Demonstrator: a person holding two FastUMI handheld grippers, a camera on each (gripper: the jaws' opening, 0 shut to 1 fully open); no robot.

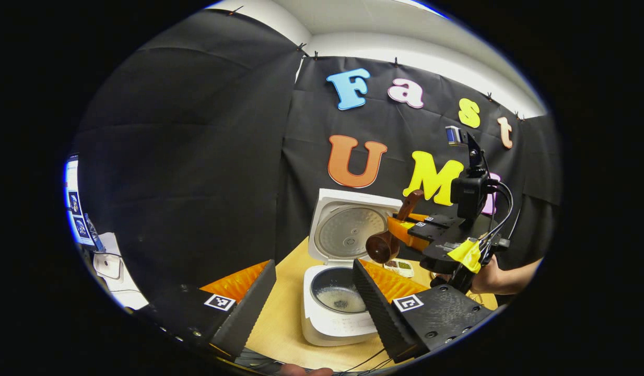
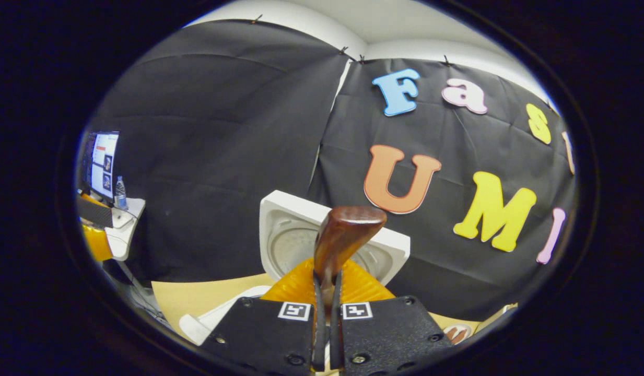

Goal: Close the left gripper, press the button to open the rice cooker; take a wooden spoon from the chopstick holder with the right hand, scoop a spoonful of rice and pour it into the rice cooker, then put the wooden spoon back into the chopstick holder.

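Spoon over the open rice cooker.

I had the right gripper (image 2: 326, 292) pinching the wooden spoon (image 1: 389, 237) by its handle, bowl tipped down above the rice cooker (image 1: 336, 292), whose lid stood up and whose pot held some rice. My left gripper (image 1: 314, 292) was spread wide, holding nothing.

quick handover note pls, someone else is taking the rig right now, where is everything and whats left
Right gripper: shut on the wooden spoon, held above the open rice cooker, bowl tipped down toward the pot.
Left gripper: open, hanging in front of the cooker, holding nothing.
Done: lid is up; spoon is out of the holder; some rice lies in the inner pot.
Left: finish the pour if any rice remains in the spoon (cannot tell), then return the spoon to the chopstick holder.
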